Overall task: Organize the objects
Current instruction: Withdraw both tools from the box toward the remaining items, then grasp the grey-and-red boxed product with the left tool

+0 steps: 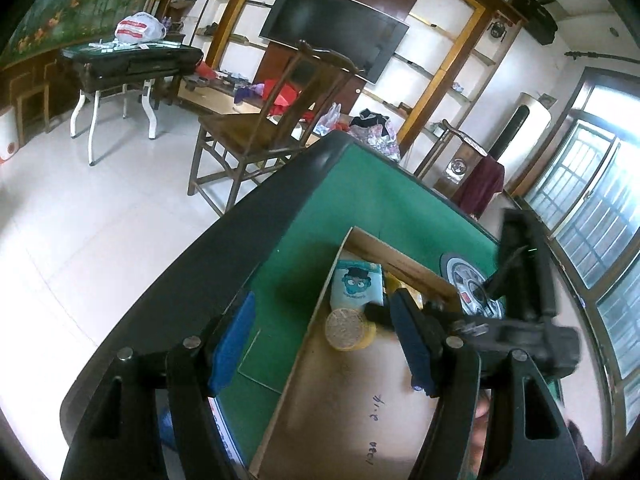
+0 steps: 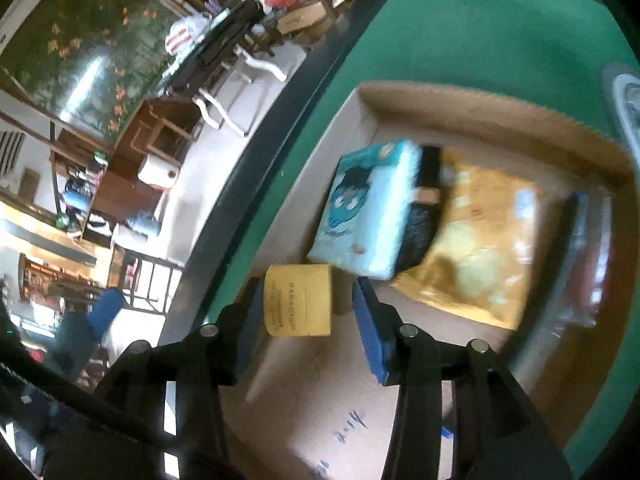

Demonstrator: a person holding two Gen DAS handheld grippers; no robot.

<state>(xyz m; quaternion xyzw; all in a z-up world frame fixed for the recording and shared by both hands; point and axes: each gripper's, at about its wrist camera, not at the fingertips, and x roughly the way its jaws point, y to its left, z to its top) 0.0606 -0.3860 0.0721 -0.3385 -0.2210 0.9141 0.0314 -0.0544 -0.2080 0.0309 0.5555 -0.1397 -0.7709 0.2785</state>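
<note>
The yellow jar (image 2: 298,300) is seen on its side between the parted pads of the right gripper (image 2: 304,320), unclamped; the left gripper (image 1: 320,344) is held open, empty.

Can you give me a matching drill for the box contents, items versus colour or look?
Things:
1. tissue pack
2. round jar
3. flat pouch
4. table top

Looks:
A. green felt
B. pale blue with a cartoon face
C. shiny gold-yellow
D. yellow, lying on its side

Pairs: 1-B, 2-D, 3-C, 4-A
</note>
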